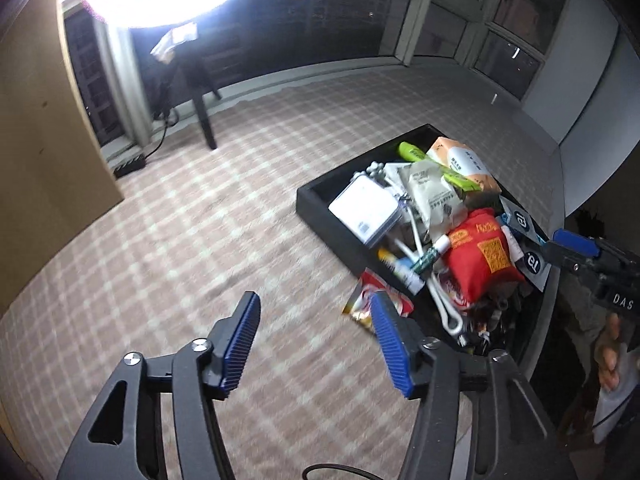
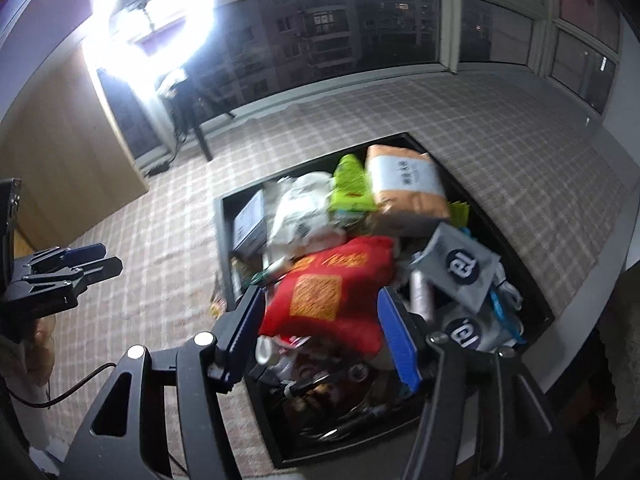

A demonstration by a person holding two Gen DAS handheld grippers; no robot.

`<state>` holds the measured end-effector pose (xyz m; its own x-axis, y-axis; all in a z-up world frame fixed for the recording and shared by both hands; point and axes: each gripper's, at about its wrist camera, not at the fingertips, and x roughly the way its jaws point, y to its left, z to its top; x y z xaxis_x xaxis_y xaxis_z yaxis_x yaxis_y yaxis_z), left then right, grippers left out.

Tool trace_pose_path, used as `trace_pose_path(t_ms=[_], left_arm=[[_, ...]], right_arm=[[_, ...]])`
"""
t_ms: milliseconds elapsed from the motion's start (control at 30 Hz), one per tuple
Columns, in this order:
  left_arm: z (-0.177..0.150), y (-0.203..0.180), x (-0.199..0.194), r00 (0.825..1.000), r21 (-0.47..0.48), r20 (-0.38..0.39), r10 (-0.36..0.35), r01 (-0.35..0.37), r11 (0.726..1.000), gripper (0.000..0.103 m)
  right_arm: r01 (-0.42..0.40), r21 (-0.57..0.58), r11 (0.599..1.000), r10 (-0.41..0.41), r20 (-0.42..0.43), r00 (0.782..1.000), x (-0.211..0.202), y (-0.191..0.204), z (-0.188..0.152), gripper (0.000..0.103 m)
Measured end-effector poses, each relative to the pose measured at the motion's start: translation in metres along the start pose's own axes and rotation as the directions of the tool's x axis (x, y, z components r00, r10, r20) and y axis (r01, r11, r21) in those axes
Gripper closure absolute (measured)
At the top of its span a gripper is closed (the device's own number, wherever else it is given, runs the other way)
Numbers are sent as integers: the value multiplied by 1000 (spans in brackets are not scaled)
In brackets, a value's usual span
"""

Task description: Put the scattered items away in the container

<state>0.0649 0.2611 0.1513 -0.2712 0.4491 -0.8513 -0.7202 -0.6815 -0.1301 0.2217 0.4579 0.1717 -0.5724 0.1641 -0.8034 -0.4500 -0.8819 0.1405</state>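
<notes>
A black tray (image 1: 316, 200) on the checked cloth is piled with items: a red pouch (image 1: 480, 258), a white box (image 1: 362, 208), an orange-and-white packet (image 1: 466, 160) and a green tube (image 1: 412, 151). A red-and-white snack packet (image 1: 362, 300) lies at the tray's near left rim, partly on the cloth. My left gripper (image 1: 314, 300) hangs open over the cloth left of the tray, with nothing between its fingers. My right gripper (image 2: 320, 296) is open above the tray (image 2: 224, 236), its fingers either side of the red pouch (image 2: 328, 280) without pressing it. Grey logo packets (image 2: 460, 268) lie to the right.
A bright ring light (image 2: 148, 20) on a dark stand (image 1: 204, 108) is at the far side by the windows. A wooden panel (image 1: 40, 120) stands left. The table's edge (image 1: 556, 200) runs close behind the tray. A hand (image 1: 612, 352) holds the right gripper (image 1: 564, 248).
</notes>
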Motion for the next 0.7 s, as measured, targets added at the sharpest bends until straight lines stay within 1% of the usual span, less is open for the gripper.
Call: trace_pose_path(t_ms=[100,200,267,367,400,533,600,667,700], left_arm=[[-10,0,2,1000,41,-2,-8,8,999,46],[-15,0,10,1000,119,-9,-17,18,993,46],[-16,4,17,998,159,-18,-56,58,986,46],[-12,8,34,990,233,-61,-127,138,963,47],[-9,8,40,987,264,-72,-142,156,952,47],[-2,3,61,967,397,-133,-217,252,883,48],[1,2,74,955,448,-168,-243,294,844,49],[6,3,88,938,471,-211,-274,343,813,49],[8,2,97,929,481,-234,-287,367,796,49]], right_arm=[[-57,22,998,57,-10,998,-3,10,-11,45],[-97,60,993,98,-7,995,-4,22,-27,45],[-129,89,988,130,-8,991,0,32,-38,45],[-162,145,976,170,-39,985,13,51,-57,45],[-167,164,972,176,-40,984,18,60,-64,45],[-146,205,968,156,-32,987,39,91,-82,46],[-105,242,965,116,-31,993,54,100,-86,47],[-109,297,949,123,-31,992,69,102,-88,53],[-102,321,942,118,-30,993,77,102,-87,62]])
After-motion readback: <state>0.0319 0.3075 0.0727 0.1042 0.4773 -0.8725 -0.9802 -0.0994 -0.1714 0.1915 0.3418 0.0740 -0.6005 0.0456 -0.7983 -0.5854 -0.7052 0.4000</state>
